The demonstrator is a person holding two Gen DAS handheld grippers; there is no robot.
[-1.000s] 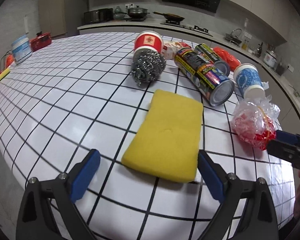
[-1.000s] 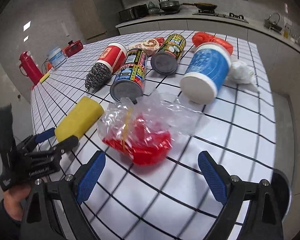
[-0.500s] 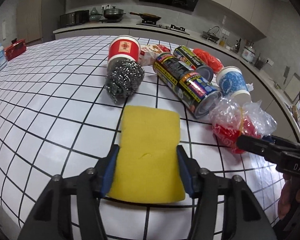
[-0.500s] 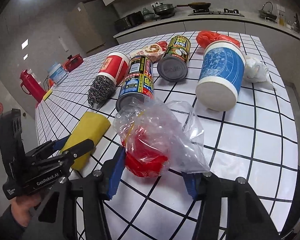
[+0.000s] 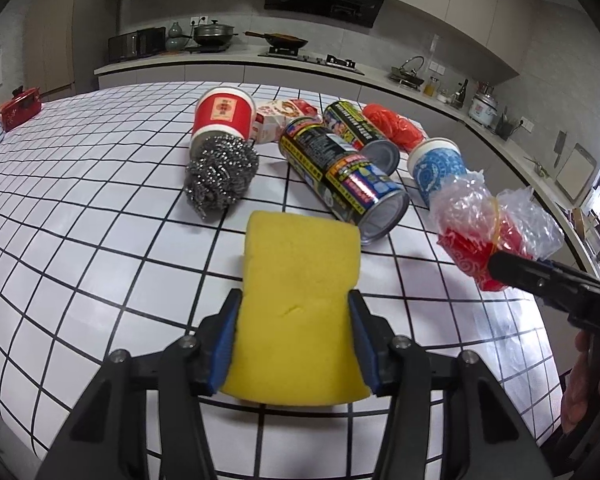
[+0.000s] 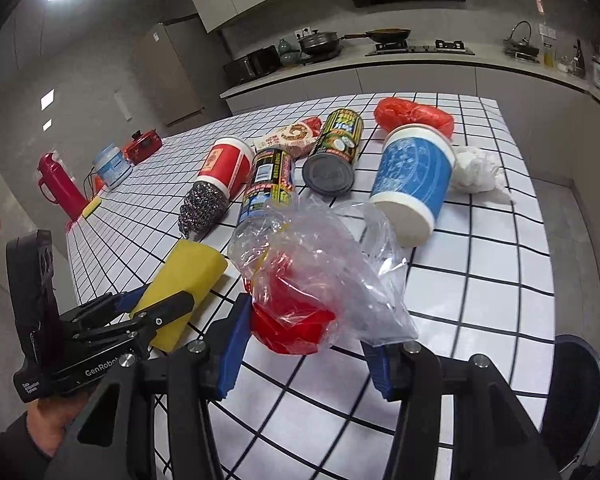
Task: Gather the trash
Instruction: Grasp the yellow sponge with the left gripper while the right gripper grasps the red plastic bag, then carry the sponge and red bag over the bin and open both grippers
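My left gripper is shut on a yellow sponge and holds it just above the checkered table; the sponge also shows in the right wrist view. My right gripper is shut on a clear plastic bag with red contents, lifted off the table; the bag also shows in the left wrist view. Behind lie a steel wool ball, a red cup, two printed cans, a blue cup, a red bag, a snack packet and crumpled white paper.
A red thermos, a white tub and a red box stand at the table's far left. A black round stool is beside the table's right edge. Kitchen counters run behind.
Both grippers went from open to shut, the left on the sponge and the right on the plastic bag. Both items have since risen off the table.
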